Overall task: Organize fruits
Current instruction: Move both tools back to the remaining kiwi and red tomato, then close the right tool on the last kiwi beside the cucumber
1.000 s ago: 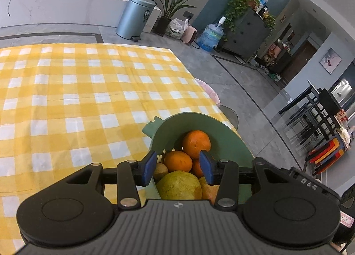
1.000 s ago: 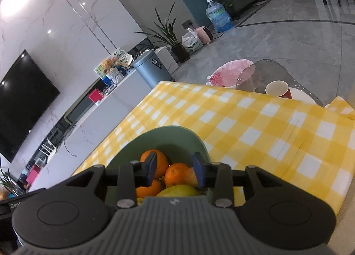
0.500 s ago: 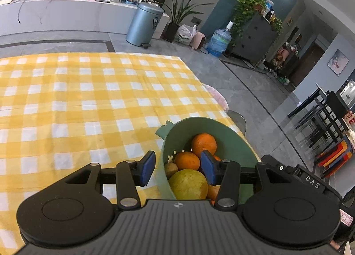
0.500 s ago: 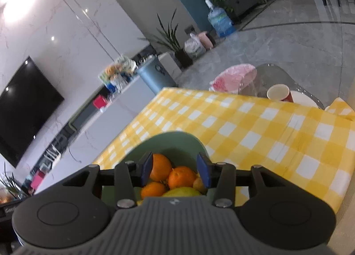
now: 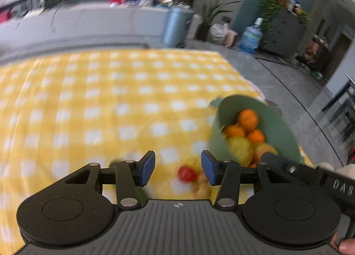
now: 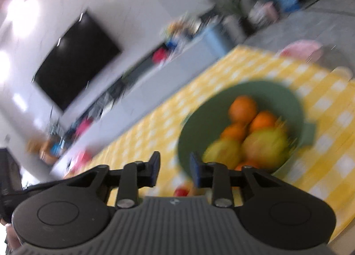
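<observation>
A green bowl [image 5: 279,119] [image 6: 244,91] on the yellow checked cloth holds oranges [image 5: 247,118] [image 6: 243,108] and a yellow-green pear [image 5: 239,148] [image 6: 264,146]. Both views are blurred by motion. My left gripper [image 5: 178,167] is open over the cloth, left of the bowl. A small red fruit [image 5: 186,173] [image 6: 180,191] lies on the cloth just below its gap, beside something yellowish. My right gripper [image 6: 175,166] has closing jaws with a gap and nothing between them; the bowl is to its right. Its black body [image 5: 310,177] shows beside the bowl.
A blurred green thing [image 5: 115,163] lies on the cloth behind the left finger. The table's right edge [image 5: 250,82] runs close to the bowl. The yellow cloth [image 5: 88,99] stretches left and back. A trash bin [image 5: 177,26] and a TV [image 6: 75,59] stand beyond.
Both grippers swung left off the bowl, which now sits right of each pair of jaws. A small red fruit came into view. The right jaws have narrowed and that view has tilted.
</observation>
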{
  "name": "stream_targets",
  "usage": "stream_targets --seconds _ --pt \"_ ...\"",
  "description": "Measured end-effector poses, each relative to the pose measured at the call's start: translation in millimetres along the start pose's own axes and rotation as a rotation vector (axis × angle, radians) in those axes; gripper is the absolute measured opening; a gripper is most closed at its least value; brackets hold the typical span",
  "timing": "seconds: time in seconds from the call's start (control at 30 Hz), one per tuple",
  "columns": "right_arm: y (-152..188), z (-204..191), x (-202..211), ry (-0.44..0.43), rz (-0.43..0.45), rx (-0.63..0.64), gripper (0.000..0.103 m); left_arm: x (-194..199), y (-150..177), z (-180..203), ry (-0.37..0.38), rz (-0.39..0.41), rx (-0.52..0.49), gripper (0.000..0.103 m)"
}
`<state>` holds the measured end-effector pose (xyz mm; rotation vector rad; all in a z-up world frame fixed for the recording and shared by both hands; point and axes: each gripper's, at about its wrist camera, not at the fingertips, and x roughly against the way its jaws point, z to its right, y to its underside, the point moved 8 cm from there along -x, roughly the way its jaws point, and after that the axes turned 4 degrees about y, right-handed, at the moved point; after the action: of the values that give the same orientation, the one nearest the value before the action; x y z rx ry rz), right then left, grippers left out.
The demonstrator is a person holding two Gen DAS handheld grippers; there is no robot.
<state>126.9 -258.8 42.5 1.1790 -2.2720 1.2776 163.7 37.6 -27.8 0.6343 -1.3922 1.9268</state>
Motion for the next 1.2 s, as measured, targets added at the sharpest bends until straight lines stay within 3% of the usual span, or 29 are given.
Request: stream_targets --seconds 0.1,0.23,0.33,0.47,0.57,0.83,1.2 --pt "17.4 -11.6 -17.3 0.037 -0.121 0.042 0.017 -3.5 14.6 -8.7 0.0 -0.012 0.011 0.056" --pt "35.3 -7.5 -38.0 0.13 -0.217 0.05 0.018 -9.9 15.9 -15.0 0.039 -0.017 0.039 0.056" --pt "46.1 -2.5 -52.5 0.133 -0.279 0.048 0.018 -14.4 18.6 -22.6 0.066 -0.021 0.061 0.056" --pt "46.0 15.2 -63.6 0.25 -0.282 -0.005 0.019 -15.7 24.1 -33.1 0.036 -0.036 0.09 0.056" --pt "44.2 14.6 -68.2 0.262 -0.275 -0.009 0.02 -10.9 23.3 -40.9 0.001 -0.025 0.092 0.056" --pt "51.6 0.4 -91.6 0.326 -0.3 0.068 0.022 -6.4 22.3 -49.2 0.015 -0.019 0.129 0.056" --pt "58.0 -9.0 -110.3 0.331 -0.339 0.108 0.024 -9.3 22.9 -49.4 0.005 -0.026 0.131 0.056"
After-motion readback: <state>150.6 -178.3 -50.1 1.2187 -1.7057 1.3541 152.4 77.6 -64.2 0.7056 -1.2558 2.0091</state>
